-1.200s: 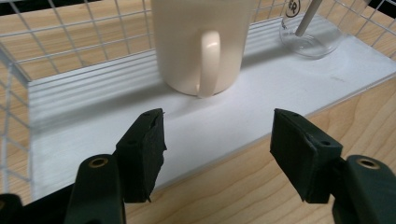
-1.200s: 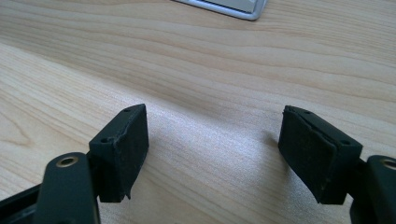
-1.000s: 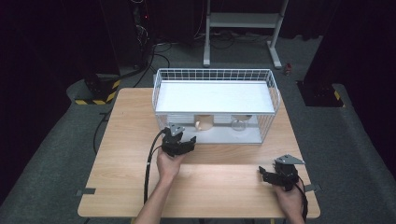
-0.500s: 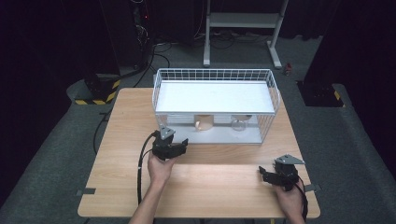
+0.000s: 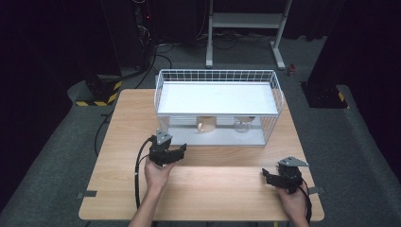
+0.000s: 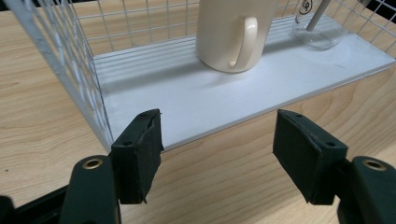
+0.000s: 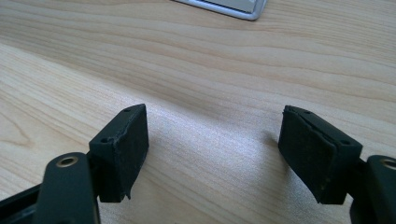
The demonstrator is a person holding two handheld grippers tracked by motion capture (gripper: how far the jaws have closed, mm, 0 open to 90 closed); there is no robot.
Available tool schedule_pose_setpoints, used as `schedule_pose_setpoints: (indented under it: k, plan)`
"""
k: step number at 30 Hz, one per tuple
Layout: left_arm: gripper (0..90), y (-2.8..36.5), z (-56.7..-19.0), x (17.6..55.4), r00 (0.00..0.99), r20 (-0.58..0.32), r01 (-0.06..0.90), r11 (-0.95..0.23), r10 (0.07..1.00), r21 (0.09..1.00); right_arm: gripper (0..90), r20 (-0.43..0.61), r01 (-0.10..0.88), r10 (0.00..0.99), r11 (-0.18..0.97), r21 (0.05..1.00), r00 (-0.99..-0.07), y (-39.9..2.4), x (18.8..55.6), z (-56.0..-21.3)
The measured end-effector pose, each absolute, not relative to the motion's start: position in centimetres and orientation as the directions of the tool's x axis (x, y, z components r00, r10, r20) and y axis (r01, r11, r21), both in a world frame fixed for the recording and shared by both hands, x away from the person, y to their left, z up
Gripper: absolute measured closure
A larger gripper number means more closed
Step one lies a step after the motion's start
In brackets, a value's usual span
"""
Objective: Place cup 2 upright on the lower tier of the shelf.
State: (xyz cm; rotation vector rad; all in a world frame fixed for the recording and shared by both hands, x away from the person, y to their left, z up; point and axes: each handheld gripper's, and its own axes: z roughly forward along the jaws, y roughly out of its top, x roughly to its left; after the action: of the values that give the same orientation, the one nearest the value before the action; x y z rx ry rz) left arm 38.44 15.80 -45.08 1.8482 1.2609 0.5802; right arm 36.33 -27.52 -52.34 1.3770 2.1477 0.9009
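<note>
Both the left gripper (image 6: 217, 156) and right gripper (image 7: 215, 154) gape empty; the cream mug (image 6: 231, 32) looks rigid, smooth, breakable, best gripped across its handle (image 6: 243, 42).

Left gripper (image 5: 174, 152) drawn back from the wire basket (image 5: 217, 75), nearer the table's (image 5: 123, 142) front edge

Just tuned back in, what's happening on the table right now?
A person holds a gripper in each hand. The left gripper, jaws open and empty, sits at the front edge of the white wire rack, aimed at the cream mug on its lower shelf beside a clear glass. The right gripper, also open, rests low over bare table.
</note>
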Motion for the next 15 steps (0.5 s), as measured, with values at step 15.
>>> schedule_pose_setpoints:
  k: [15]
  plan:
    - [32.0,16.79,-45.00,37.44,0.391,-0.091,0.546,-0.151,0.916,0.824,24.6,-0.013,0.629,0.910,0.296,0.718,-0.414,-27.53,36.32,-52.34]
